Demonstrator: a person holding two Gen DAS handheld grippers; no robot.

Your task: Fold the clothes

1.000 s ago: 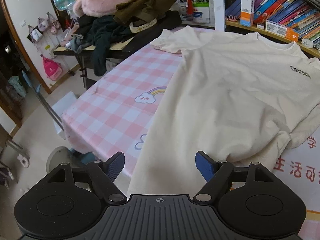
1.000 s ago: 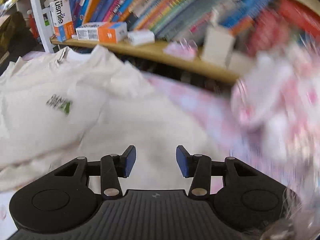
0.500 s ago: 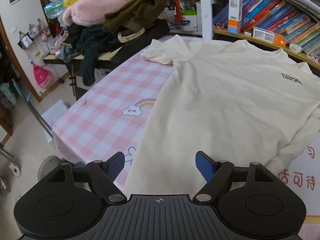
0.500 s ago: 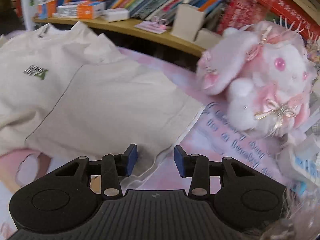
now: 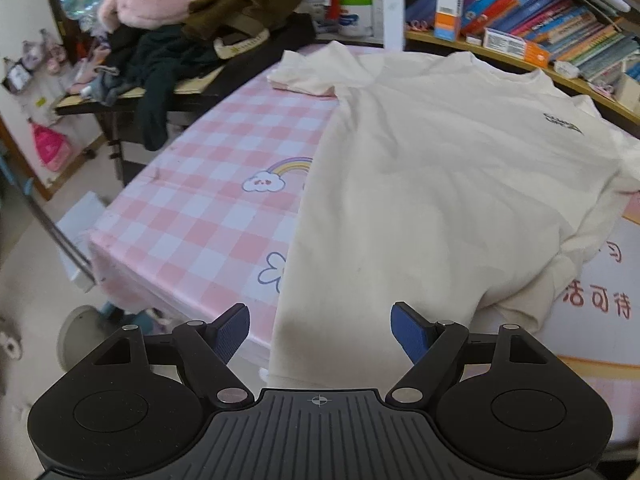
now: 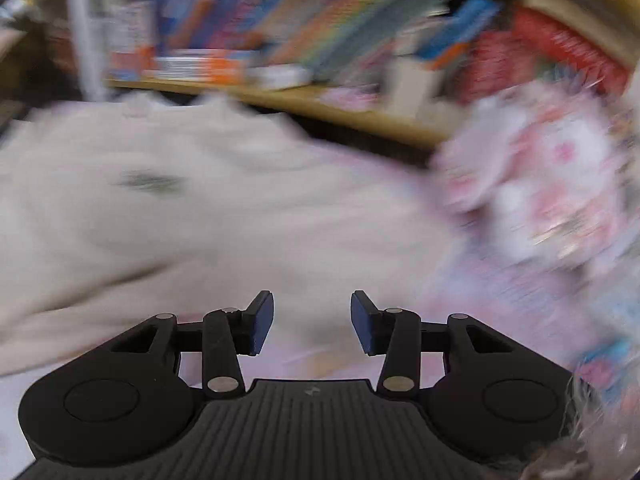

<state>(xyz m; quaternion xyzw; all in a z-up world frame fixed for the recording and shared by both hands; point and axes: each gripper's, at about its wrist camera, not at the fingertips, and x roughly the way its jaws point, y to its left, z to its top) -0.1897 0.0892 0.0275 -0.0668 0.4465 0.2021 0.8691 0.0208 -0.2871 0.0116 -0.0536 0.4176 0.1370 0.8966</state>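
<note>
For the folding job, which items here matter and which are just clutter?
Job: cream T-shirt spread on the checked tablecloth; left gripper and right gripper, both open, holding nothing.
Clutter: clothes pile, shelf books, pink plush toy.

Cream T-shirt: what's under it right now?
The cream T-shirt lies on the pink checked tablecloth, partly covering its rainbow print and flower print. Anything else beneath is hidden.

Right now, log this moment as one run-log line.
stage: pre-fold | cream T-shirt: flat on checked table | left gripper: open, over hem | right gripper: open, empty
</note>
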